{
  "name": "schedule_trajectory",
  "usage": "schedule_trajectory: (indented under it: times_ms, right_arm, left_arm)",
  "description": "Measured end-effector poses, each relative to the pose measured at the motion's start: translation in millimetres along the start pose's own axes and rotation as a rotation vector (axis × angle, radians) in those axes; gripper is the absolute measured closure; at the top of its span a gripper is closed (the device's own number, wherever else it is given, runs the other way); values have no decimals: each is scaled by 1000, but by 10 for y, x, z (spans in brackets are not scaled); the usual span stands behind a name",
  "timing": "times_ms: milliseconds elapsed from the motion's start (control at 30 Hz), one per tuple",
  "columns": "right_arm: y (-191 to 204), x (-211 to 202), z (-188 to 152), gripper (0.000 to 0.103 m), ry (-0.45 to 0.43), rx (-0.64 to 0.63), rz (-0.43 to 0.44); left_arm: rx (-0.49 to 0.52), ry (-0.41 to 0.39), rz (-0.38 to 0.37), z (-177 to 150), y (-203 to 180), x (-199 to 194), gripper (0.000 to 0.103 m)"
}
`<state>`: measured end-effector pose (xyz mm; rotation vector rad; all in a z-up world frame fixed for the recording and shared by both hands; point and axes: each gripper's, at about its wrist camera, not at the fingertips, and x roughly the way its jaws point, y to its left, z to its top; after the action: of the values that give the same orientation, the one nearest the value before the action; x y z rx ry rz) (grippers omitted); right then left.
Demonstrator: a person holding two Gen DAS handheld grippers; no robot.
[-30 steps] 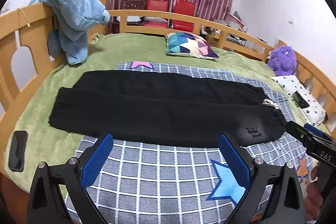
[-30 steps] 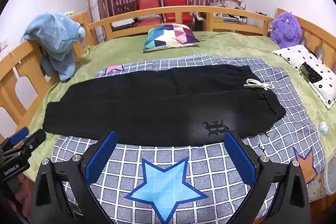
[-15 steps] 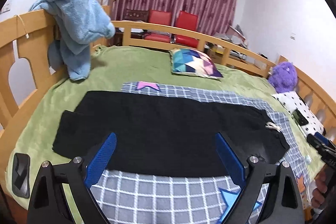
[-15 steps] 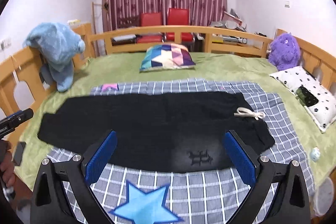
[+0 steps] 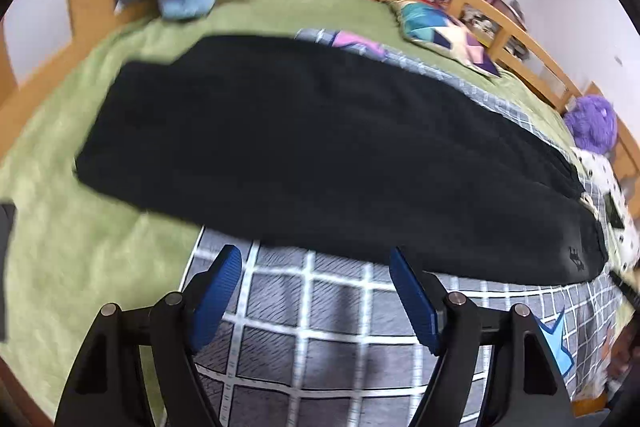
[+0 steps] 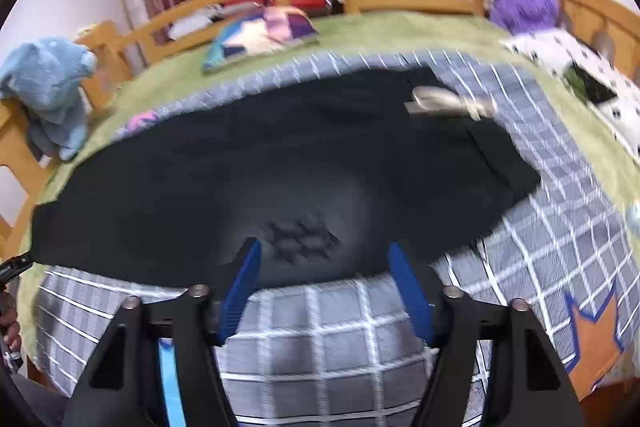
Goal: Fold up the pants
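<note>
Left wrist view: black pants (image 5: 320, 155) lie flat, lengthwise across the checked blanket (image 5: 320, 339) on the bed, near edge just ahead of the left claw (image 5: 312, 267), which is spread wide and empty. Right claw (image 6: 322, 259), also spread and empty, hovers over the near edge by the printed logo (image 6: 304, 239). Judgement: soft, light, limp fabric that will sag between holds; pinch the near edge at two well-spaced points.

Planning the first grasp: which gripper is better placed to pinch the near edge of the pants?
Right. The right gripper is open, its fingertips already over the near hem of the pants by the logo. The left gripper, also open, sits short of the hem, over the checked blanket.
</note>
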<state>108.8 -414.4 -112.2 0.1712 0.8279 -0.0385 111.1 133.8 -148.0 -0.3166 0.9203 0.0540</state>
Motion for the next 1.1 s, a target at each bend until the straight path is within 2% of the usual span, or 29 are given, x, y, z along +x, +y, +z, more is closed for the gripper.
schedule_trajectory:
  times_ms: [100,200,333,467,567,667,700,733,800,833,933,1100]
  right_arm:
    - [-214,151,-173,40,24,38,-6]
    - [-437,264,-304,40,47,103,27]
    - [-678,361,-413,40,18,223,92]
    - [-828,449,-394,38,6,337,138]
    - [-874,504,-324,35,-11,407,216]
    - [-830,635,-235,35,14,415,194]
    - [-817,690,-214,36,17,416,187]
    - [-806,744,-188,50,29,421,176]
    - [-765,785,-123,81,36,419,139]
    - [-742,768,-70,85,29,418,147]
    - [-582,588,219,86,-36,339,145]
    - [-338,505,917,88,-94,228,157]
  left_arm:
    - [-87,19,-41,-73,192,139,29]
    - [-145,11,-65,-64,342,237,30]
    - [-223,-5,-97,10,515,340,32]
    - [-260,-19,-117,100,589,441,36]
    - [-278,-16,-116,158,601,523,51]
    - [-301,-6,-102,199,635,553,68]
    - [-303,-5,-100,234,644,553,79]
    - [-304,-1,-104,263,649,543,86]
    - [-304,8,-135,313,669,459,90]
    - [-301,3,-149,354,669,416,90]
    - [-255,-29,-179,565,596,261,90]
    - [-142,-107,-160,1072,348,87,91]
